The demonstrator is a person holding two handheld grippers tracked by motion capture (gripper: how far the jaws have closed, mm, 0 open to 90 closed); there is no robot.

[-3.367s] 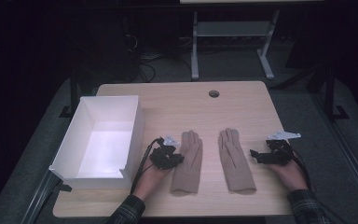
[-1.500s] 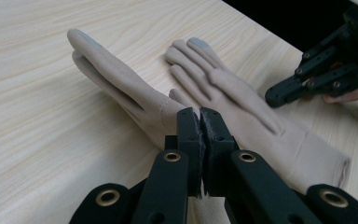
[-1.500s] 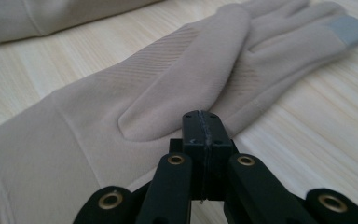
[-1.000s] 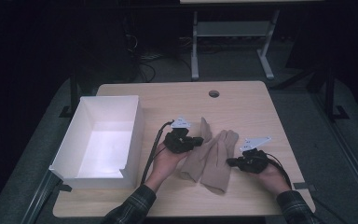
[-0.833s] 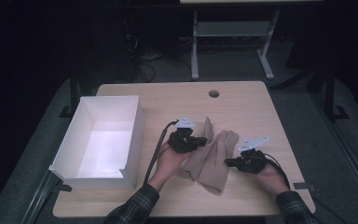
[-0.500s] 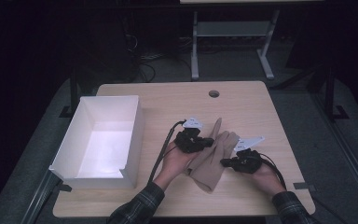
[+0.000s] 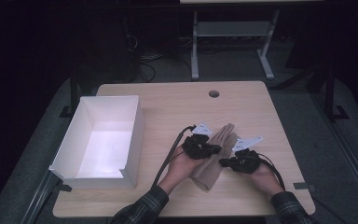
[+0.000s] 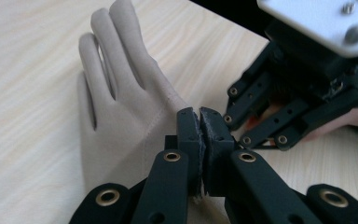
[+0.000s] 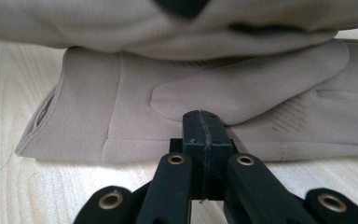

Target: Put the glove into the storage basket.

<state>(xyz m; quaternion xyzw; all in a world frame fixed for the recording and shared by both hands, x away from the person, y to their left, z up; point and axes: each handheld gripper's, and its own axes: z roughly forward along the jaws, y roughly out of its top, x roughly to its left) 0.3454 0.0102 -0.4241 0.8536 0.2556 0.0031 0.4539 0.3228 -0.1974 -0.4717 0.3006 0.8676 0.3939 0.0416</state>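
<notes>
The counter (image 7: 168,112) is a pale wood-grain top with rounded corners and a round cable hole (image 7: 214,94) near its far edge, standing on dark grey carpet in a dim room. Behind it a light metal frame (image 7: 228,42) rises from the floor, and loose cables (image 7: 144,58) lie in the shadow beside it. An open white box (image 7: 100,137) sits on the counter's left part. No brand, label or writing can be read anywhere.

Two beige gloves lie near the middle of the counter, one overlapping the other (their edges are hard to separate from the high view). The upper glove (image 8: 121,107) lies with its fingers pointing toward the far edge; the lower glove (image 9: 270,98) lies flat on the wood, thumb across its palm, with the other draped just above it in the right gripper view.

The left gripper (image 7: 213,149) rests over the gloves' left side, its jaws pressed together; a little beige fabric seems to sit pinched at their base, though the view is too tight to be sure. The right gripper (image 7: 224,163) is at the gloves' right edge, jaws clenched, tips touching or just at the lower glove's thumb edge, with no cloth visibly between them. The two grippers are close together, nearly meeting over the fabric
</notes>
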